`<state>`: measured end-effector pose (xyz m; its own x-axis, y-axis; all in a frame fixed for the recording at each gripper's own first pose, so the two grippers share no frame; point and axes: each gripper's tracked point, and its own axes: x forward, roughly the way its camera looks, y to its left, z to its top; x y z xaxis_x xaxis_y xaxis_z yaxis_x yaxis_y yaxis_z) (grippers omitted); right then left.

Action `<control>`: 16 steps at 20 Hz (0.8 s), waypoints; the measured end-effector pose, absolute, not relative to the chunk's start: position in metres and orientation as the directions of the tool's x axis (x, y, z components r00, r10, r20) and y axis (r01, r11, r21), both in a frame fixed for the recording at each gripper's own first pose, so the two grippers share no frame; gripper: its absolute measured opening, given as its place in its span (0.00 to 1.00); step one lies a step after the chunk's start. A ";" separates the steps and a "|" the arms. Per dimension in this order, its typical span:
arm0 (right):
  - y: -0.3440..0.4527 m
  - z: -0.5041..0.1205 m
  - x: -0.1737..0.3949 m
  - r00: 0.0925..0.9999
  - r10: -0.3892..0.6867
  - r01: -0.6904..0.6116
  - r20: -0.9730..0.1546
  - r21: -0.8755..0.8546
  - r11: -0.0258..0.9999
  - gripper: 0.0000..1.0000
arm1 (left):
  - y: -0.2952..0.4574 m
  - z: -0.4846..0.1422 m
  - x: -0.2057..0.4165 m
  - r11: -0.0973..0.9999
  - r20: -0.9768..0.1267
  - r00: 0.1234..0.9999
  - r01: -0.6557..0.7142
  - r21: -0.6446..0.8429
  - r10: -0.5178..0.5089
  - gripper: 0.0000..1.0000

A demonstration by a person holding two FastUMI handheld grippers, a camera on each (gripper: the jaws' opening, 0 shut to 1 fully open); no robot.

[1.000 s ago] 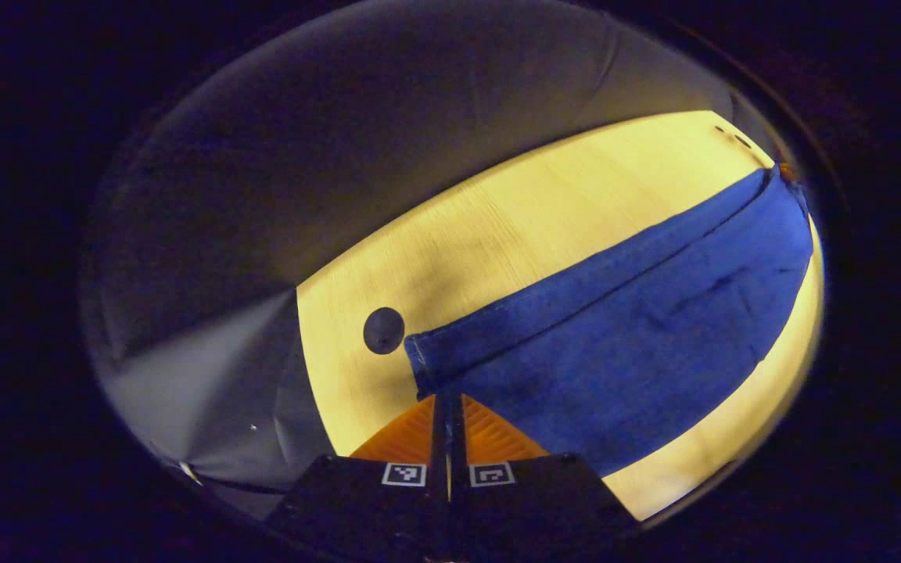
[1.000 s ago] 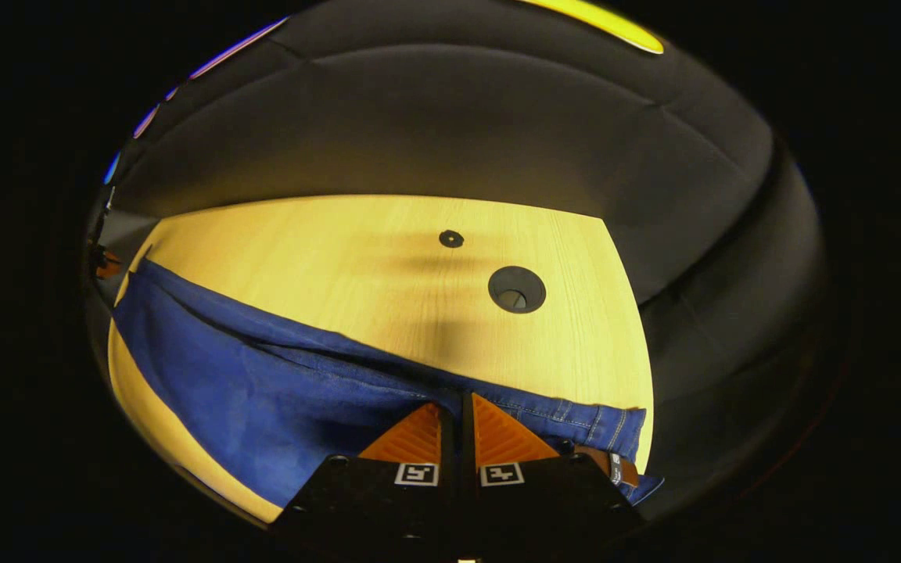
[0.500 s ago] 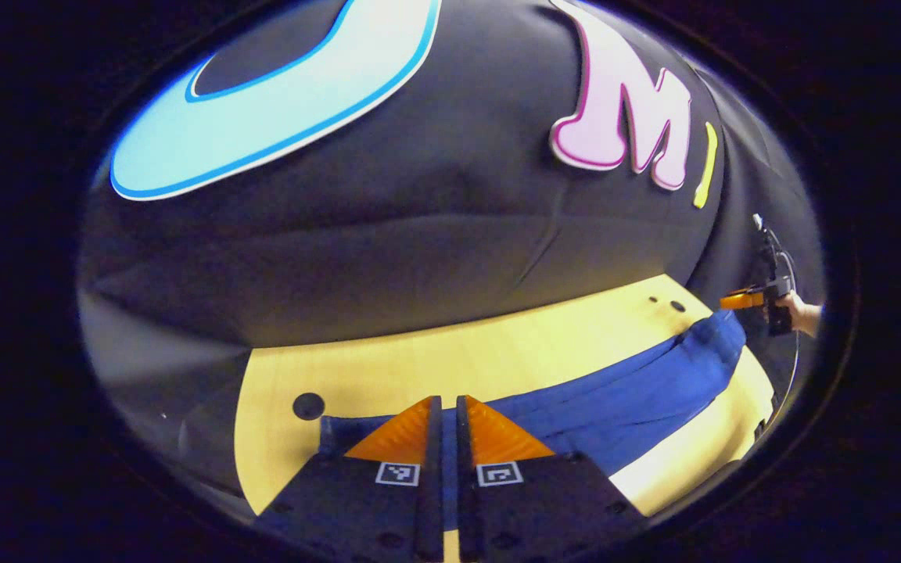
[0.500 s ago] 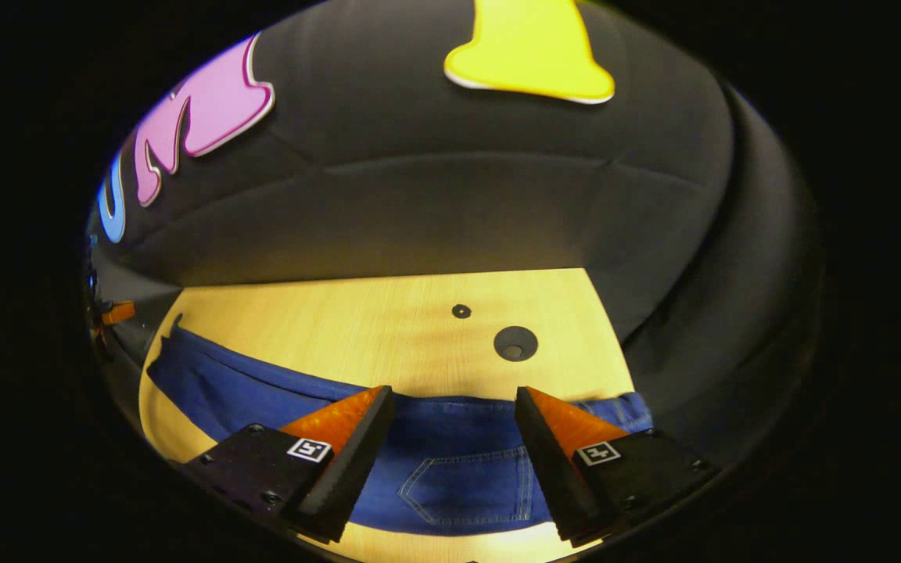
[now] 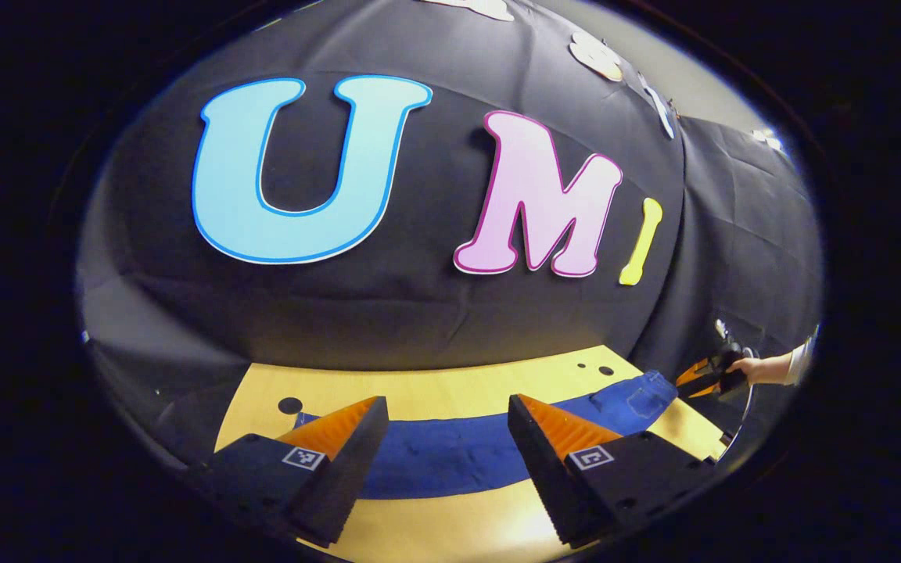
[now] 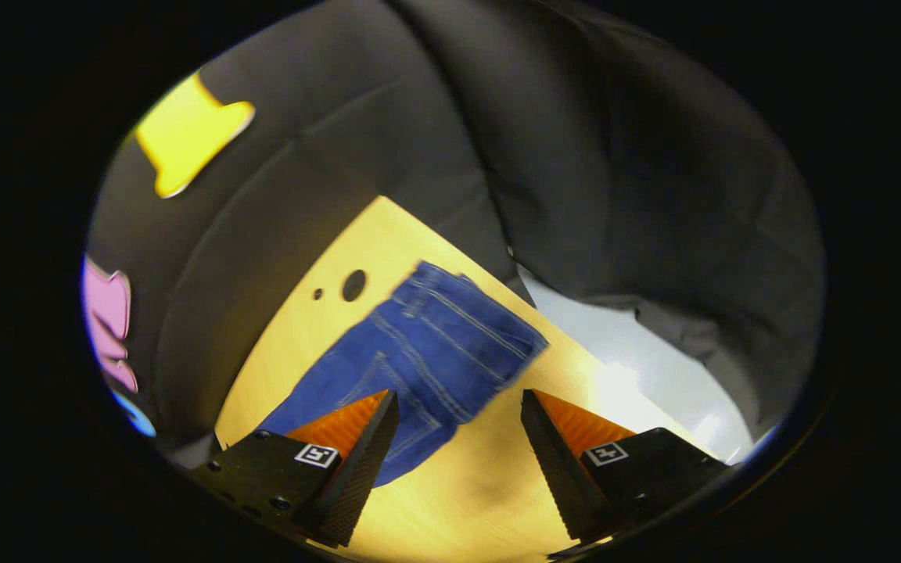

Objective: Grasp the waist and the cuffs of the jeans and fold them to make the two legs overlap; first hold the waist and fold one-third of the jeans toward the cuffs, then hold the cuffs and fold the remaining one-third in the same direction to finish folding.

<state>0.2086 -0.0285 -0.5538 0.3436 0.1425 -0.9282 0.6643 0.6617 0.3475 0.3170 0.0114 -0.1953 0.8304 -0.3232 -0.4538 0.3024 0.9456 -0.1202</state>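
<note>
The blue jeans lie flat on the pale wooden table as one long strip, legs overlapped. My left gripper hovers open above the cuff end, with nothing between its fingers. In the left gripper view, the right gripper shows far off at the waist end, held by a hand. In the right gripper view, the waist part of the jeans lies ahead, back pockets up. My right gripper is open just behind it and touches nothing.
Dark round holes sit in the tabletop near the cuff end and near the waist end. The table edge runs close to the waist, with pale floor beyond. Black cloth walls stand behind the table.
Both grippers let go of the jeans and pulled back and up. The right one opened half a second ago, the left one just now. The right gripper view has swung round.
</note>
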 end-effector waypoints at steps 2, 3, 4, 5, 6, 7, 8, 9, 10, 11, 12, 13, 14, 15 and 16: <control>-0.022 -0.565 0.206 0.306 0.162 0.707 -0.938 0.338 0.621 0.98 | 0.011 -0.194 0.297 0.950 -0.466 0.830 0.297 -0.097 -0.306 0.97; -0.016 -0.570 0.211 0.307 0.167 0.722 -0.937 0.344 0.600 0.98 | 0.012 -0.194 0.288 0.953 -0.474 0.830 0.295 -0.072 -0.293 0.97; -0.012 -0.574 0.214 0.305 0.166 0.739 -0.938 0.342 0.581 0.99 | 0.012 -0.193 0.280 0.953 -0.484 0.827 0.299 -0.054 -0.287 0.97; -0.007 -0.577 0.220 0.309 0.167 0.760 -0.936 0.349 0.549 0.99 | 0.012 -0.193 0.271 0.953 -0.496 0.823 0.300 -0.038 -0.278 0.97; -0.003 -0.575 0.227 0.315 0.164 0.784 -0.935 0.354 0.510 0.99 | 0.013 -0.193 0.264 0.955 -0.508 0.819 0.296 -0.024 -0.267 0.97; -0.006 -0.578 0.232 0.311 0.133 0.802 -0.941 0.335 0.495 0.86 | 0.017 -0.194 0.257 0.958 -0.519 0.818 0.285 -0.009 -0.248 0.97; -0.009 -0.586 0.228 0.295 0.115 0.807 -0.948 0.312 0.501 0.90 | 0.022 -0.194 0.251 0.963 -0.524 0.820 0.270 0.003 -0.228 0.97; -0.010 -0.591 0.227 0.301 0.111 0.801 -0.947 0.314 0.509 0.67 | 0.027 -0.193 0.246 0.968 -0.525 0.825 0.249 0.006 -0.209 0.97; -0.011 -0.583 0.227 0.319 0.108 0.792 -0.942 0.327 0.515 0.53 | 0.031 -0.193 0.241 0.973 -0.529 0.826 0.230 -0.002 -0.196 0.97; -0.014 -0.580 0.230 0.342 0.097 0.786 -0.935 0.341 0.516 0.39 | 0.035 -0.194 0.238 0.979 -0.534 0.827 0.204 -0.010 -0.177 0.97; -0.013 -0.583 0.233 0.359 0.097 0.775 -0.928 0.355 0.523 0.28 | 0.041 -0.195 0.231 0.984 -0.539 0.827 0.179 -0.019 -0.161 0.97; -0.014 -0.578 0.232 0.380 0.092 0.766 -0.921 0.368 0.528 0.17 | 0.048 -0.194 0.225 0.987 -0.540 0.829 0.156 -0.027 -0.146 0.97; -0.015 -0.571 0.239 0.416 0.082 0.752 -0.906 0.393 0.529 0.13 | 0.056 -0.193 0.219 0.990 -0.541 0.831 0.134 -0.032 -0.130 0.97; -0.016 -0.562 0.249 0.465 0.074 0.727 -0.882 0.428 0.537 0.08 | 0.061 -0.190 0.213 0.993 -0.544 0.831 0.118 -0.030 -0.116 0.97; -0.017 -0.550 0.256 0.511 0.063 0.697 -0.857 0.456 0.553 0.08 | 0.065 -0.186 0.208 0.994 -0.538 0.837 0.106 -0.019 -0.099 0.97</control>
